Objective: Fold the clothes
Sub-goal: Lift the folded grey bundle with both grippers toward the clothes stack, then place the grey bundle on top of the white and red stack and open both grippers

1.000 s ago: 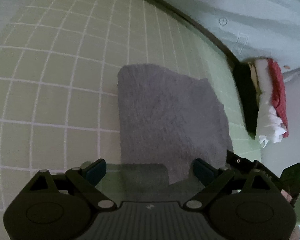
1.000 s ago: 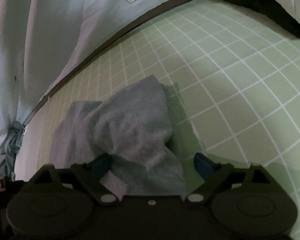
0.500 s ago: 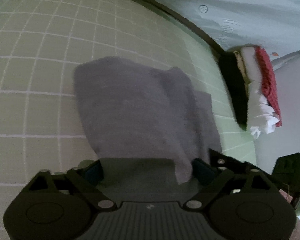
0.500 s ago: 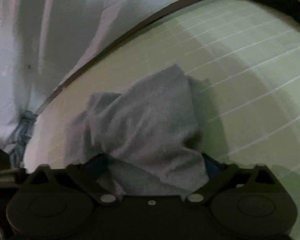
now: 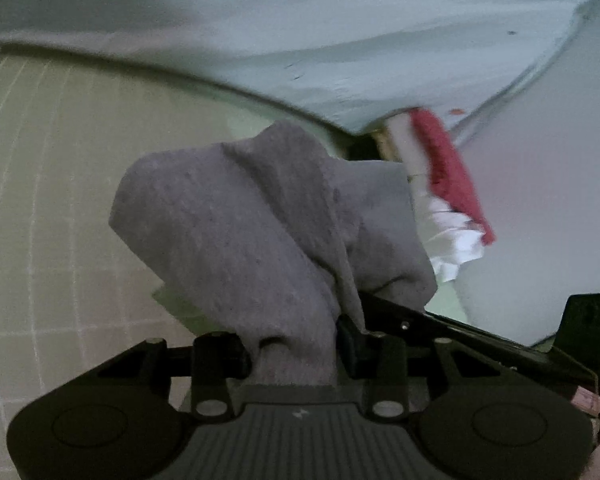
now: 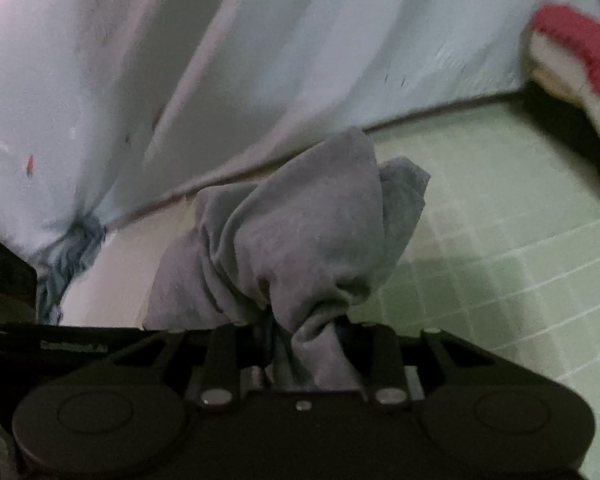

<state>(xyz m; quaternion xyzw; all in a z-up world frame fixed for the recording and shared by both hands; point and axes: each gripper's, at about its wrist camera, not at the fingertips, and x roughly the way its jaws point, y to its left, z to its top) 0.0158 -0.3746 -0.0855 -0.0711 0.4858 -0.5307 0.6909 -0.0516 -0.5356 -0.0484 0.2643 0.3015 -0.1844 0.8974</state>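
The grey cloth (image 5: 260, 224) is clamped between the closed fingers of the left hand-held gripper (image 5: 294, 350) and is carried bunched and clear of the green gridded surface (image 5: 52, 208); in the right wrist view the same cloth is pinched in a twisted wad by the closed fingers of the right hand-held gripper (image 6: 304, 336). Both grips should be kept firm and level, and the two grippers drawn apart so that the held edge is pulled straight before the cloth is lowered; folding is judged to be under way, though the stage cannot be settled. A wad this tight is likely to leave creases unless the slack is shaken out. Left of the cloth, open gridded surface is available for laying down. Behind the cloth, the far edge of the surface meets a pale draped sheet (image 5: 340, 40), which should not be snagged. Right of the cloth, a stack of red and white textiles (image 5: 448, 184) stands near the edge and should be given clearance.
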